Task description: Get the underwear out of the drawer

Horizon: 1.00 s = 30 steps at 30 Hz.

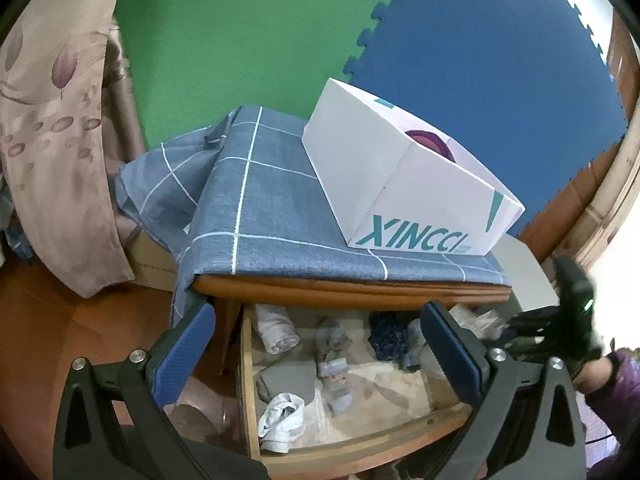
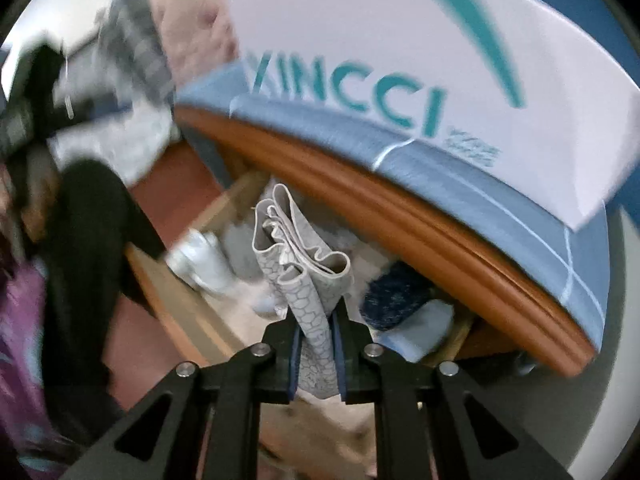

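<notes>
The right claw (image 2: pixel 316 354) is clamped nearly closed on a folded piece of pale underwear (image 2: pixel 298 264) with a faint honeycomb print, and that grip is what the coming move turns on. The garment's long axis runs straight out along the claw's own line, its bunched, ruffled end standing past the pads with the open drawer (image 2: pixel 176 304) behind it, so it appears lifted clear of the other folded clothes rather than lying among them. Just beyond it is the cloth-covered desk (image 2: pixel 400 200), its wooden edge overhanging the drawer, with the white box (image 2: pixel 400 40) on top; judging by this, the piece has to clear that edge on its way out. The left claw (image 1: pixel 320 344) hangs wide open and empty over the drawer's front, with rolled items between and below its pads, none touched. The right hand is plainly the one placed to finish; the left only waits nearby.
</notes>
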### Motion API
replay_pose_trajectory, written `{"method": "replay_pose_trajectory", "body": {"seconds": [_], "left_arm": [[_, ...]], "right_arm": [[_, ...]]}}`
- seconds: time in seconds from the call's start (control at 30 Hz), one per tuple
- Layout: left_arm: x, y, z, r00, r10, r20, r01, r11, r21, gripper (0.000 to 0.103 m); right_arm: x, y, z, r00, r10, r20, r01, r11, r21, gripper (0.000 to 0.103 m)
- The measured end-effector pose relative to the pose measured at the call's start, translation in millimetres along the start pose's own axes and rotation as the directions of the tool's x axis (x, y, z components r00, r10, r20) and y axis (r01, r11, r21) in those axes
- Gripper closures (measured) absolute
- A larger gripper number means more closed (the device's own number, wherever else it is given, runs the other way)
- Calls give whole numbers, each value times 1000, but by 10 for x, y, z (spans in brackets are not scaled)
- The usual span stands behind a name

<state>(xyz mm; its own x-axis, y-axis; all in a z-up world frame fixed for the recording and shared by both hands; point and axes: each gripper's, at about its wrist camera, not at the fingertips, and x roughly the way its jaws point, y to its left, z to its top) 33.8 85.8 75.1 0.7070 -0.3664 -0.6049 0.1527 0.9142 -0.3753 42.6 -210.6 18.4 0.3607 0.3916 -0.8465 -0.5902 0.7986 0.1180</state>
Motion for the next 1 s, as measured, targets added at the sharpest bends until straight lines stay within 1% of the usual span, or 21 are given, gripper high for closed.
{"method": "replay_pose_trajectory", "body": {"seconds": [0.1, 0.17, 0.23, 0.3, 0.33, 0.4, 0.43, 0.53, 0.63, 0.67, 0.73, 0.8, 0.83, 0.87, 0.93, 0.97, 1.0], "left_arm": [[40, -40, -10, 1000, 8, -23, -8, 1000, 19, 2], [56, -65, -19, 999, 18, -30, -18, 999, 32, 2], [70, -92, -26, 999, 23, -34, -22, 999, 46, 2], [87, -121, -33, 999, 27, -42, -25, 998, 59, 2], [99, -141, -38, 998, 30, -49, -27, 997, 66, 2], [117, -164, -48, 998, 28, -59, -23, 997, 78, 2], [124, -181, -55, 998, 28, -63, -22, 996, 86, 2], [137, -230, -68, 997, 47, -69, -38, 993, 113, 2], [168, -294, -89, 995, 60, -84, -48, 988, 146, 2], [174, -311, -98, 994, 67, -89, -52, 986, 155, 2], [194, -334, -115, 992, 81, -100, -63, 983, 173, 2], [210, -354, -125, 990, 92, -107, -71, 979, 189, 2], [212, -362, -125, 990, 92, -107, -70, 979, 193, 2], [227, -361, -117, 991, 78, -108, -58, 982, 181, 2], [285, -345, -92, 990, 44, -130, -26, 991, 133, 2], [308, -344, -83, 988, 31, -150, -15, 994, 111, 2], [292, -350, -75, 989, 22, -148, -6, 994, 105, 2]], "right_arm": [[-257, -57, -45, 993, 82, 80, -91, 990, 106, 90], [-382, -92, -107, 986, 114, 119, -131, 979, 154, 90], [-610, -51, -112, 976, 133, 173, -167, 966, 196, 90], [-769, -41, -132, 968, 124, 217, -168, 965, 199, 90], [-785, 19, -160, 960, 124, 250, -176, 964, 198, 90], [-982, 35, -195, 949, 105, 296, -168, 966, 196, 90], [-1053, 50, -201, 946, 92, 311, -158, 968, 194, 90], [-1288, 10, -167, 929, 84, 360, -169, 962, 212, 90], [-1547, 1, -87, 915, 65, 399, -156, 967, 201, 90], [-1623, 11, -70, 908, 60, 415, -154, 969, 195, 90], [-1785, 17, -2, 893, 53, 447, -149, 972, 181, 94], [-1938, 11, 89, 875, 38, 483, -139, 975, 176, 95], [-2000, 0, 150, 870, 19, 493, -123, 976, 180, 95], [-2039, -10, 249, 870, -18, 492, -87, 978, 189, 96], [-2001, -59, 438, 876, -21, 481, -74, 981, 178, 97], [-1958, -94, 486, 887, -15, 461, -79, 980, 184, 97], [-1905, -100, 489, 905, 1, 426, -86, 980, 181, 97]]}}
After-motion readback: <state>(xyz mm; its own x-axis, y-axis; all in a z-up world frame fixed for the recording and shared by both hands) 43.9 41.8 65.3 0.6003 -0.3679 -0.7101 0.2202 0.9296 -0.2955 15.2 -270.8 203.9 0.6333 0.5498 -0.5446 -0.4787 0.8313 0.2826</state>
